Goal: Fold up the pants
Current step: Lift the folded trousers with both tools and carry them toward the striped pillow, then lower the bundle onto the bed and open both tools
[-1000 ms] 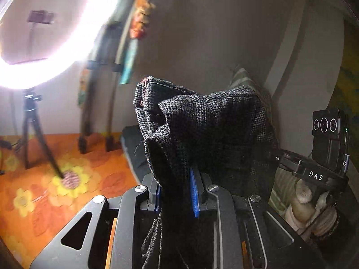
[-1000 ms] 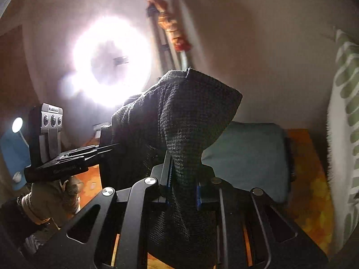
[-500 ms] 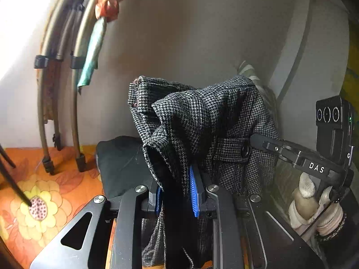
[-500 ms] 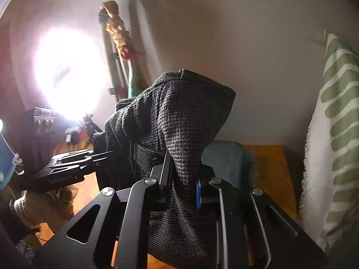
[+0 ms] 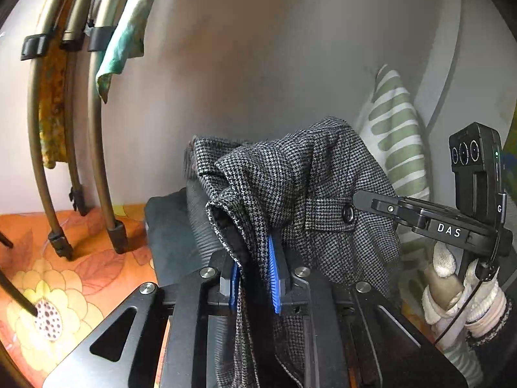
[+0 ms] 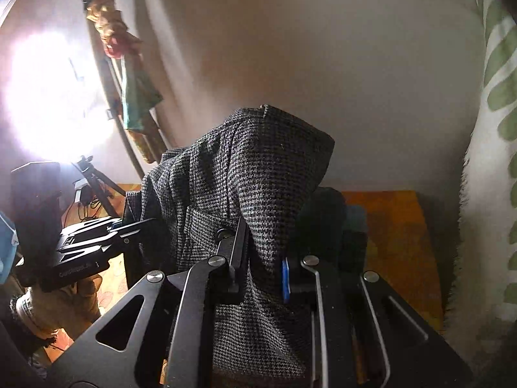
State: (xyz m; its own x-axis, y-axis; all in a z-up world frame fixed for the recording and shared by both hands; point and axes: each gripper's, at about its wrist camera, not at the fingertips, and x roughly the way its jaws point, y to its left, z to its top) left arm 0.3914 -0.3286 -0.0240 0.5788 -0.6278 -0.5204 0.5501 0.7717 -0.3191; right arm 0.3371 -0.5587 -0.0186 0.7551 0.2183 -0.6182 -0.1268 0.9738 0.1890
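Note:
The grey houndstooth pants (image 5: 290,194) hang bunched over both grippers, above the bed. My left gripper (image 5: 255,258) has a fold of the waistband between its blue pads (image 5: 273,278), and its jaws are closing on the cloth. My right gripper (image 6: 261,252) is shut on another fold of the pants (image 6: 252,177), which drapes over its fingers and hides the tips. In the left wrist view the right gripper (image 5: 358,199) reaches in from the right, by the pants' button, held by a gloved hand (image 5: 452,287). The left gripper (image 6: 135,226) shows at the left of the right wrist view.
An orange floral bedsheet (image 5: 64,291) lies below, with a dark folded cloth (image 5: 168,226) on it near the wall. A green-striped pillow (image 5: 397,135) leans at the right. Curved poles (image 5: 97,161) hung with scarves stand against the wall at the left. A bright ring light (image 6: 55,103) on a tripod glares at the far left.
Both grippers have carried the pants across and lower, closer to the wall and the pillow. The ring light has slid out of the left wrist view. Both still grip the cloth.

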